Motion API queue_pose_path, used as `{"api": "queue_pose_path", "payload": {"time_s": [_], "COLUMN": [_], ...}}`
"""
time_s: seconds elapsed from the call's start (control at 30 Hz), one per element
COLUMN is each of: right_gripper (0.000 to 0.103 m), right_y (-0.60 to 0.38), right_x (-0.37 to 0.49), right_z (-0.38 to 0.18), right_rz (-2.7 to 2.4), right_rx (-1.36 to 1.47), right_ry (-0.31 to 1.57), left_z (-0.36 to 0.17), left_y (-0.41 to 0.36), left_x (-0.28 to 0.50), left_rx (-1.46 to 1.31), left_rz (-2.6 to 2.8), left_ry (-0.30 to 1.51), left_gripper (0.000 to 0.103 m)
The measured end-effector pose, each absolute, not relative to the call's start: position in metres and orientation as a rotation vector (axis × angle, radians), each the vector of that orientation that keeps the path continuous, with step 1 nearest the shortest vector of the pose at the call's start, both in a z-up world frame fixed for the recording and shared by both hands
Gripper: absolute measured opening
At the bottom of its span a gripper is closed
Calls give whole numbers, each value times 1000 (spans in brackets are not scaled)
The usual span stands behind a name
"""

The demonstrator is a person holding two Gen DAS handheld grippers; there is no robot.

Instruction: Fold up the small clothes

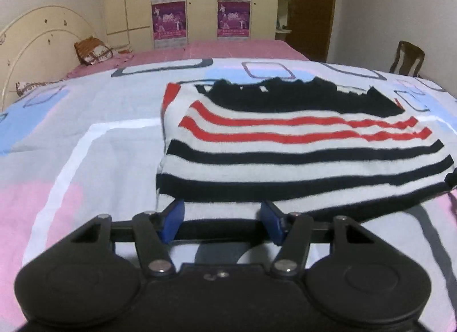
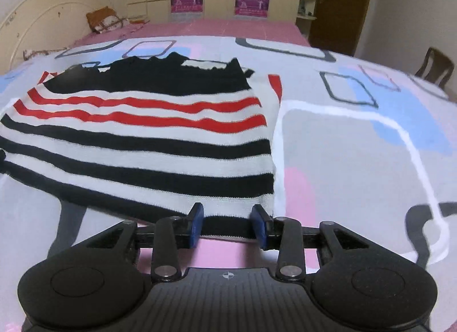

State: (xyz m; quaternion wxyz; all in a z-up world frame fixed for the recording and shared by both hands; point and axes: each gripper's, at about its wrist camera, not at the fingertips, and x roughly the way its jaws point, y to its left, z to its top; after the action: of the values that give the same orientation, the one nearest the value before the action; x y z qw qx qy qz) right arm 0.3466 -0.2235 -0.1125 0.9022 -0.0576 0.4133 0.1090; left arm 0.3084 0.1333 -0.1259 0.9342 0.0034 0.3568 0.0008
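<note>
Just ahead of both gaping tongs, left [image 1: 222, 222] and right [image 2: 228, 225], lies the striped sweater [image 1: 300, 149] on the bed [image 1: 85, 137]; its hem sits between their blue pads, ungripped.

Striped sweater [image 1: 300, 149] is matt ribbed knit, soft-looking. Bedsheet [image 1: 85, 137] is smooth printed cotton-like cloth. Left gripper [image 1: 222, 215] and right gripper [image 2: 227, 222] are matt black plastic, blue pads, shiny metal rivets.
</note>
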Motion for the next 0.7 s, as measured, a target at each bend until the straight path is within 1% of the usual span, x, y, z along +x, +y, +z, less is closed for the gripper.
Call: {"api": "queue_pose_path", "payload": {"time_s": [0.07, 0.1, 0.13, 0.17, 0.23, 0.27, 0.3, 0.37, 0.4, 0.53, 0.63, 0.7], "right_gripper": [37, 35, 22, 22, 21, 14, 11, 11, 11, 11, 11, 11], "right_y": [-220, -221, -221, -223, -224, -224, -223, -214, -206, -160, -144, -145], "right_x": [340, 340, 343, 342, 342, 342, 341, 338, 338, 339, 343, 344], "right_z": [-104, -107, -116, -124, -122, -117, -111, -99, -96, -99, -112, -118], "right_rz": [229, 227, 222, 229, 244, 244, 246, 280, 313, 472, 502, 500], "right_rx": [-121, -116, -123, -130, -143, -134, -121, -82, -59, -40, -52, -46], "right_ry": [807, 817, 859, 863, 861, 862, 845, 801, 795, 822, 865, 873], "left_z": [-125, -129, -132, -133, -128, -123, -117, -110, -109, -115, -130, -136], "left_y": [134, 134, 134, 133, 130, 128, 124, 107, 93, 36, 17, 19], "left_x": [310, 312, 314, 315, 315, 312, 310, 309, 312, 324, 333, 332], "left_rx": [-12, -19, -24, -17, -23, -43, -73, -101, -85, -21, 18, 28], "left_rz": [19, 24, 24, 29, 39, 35, 18, -36, -66, -143, -141, -135], "left_ry": [724, 746, 758, 758, 759, 741, 715, 689, 685, 710, 776, 782], "left_gripper": [58, 58, 58, 58, 56, 56, 56, 56, 58, 58, 58, 60]}}
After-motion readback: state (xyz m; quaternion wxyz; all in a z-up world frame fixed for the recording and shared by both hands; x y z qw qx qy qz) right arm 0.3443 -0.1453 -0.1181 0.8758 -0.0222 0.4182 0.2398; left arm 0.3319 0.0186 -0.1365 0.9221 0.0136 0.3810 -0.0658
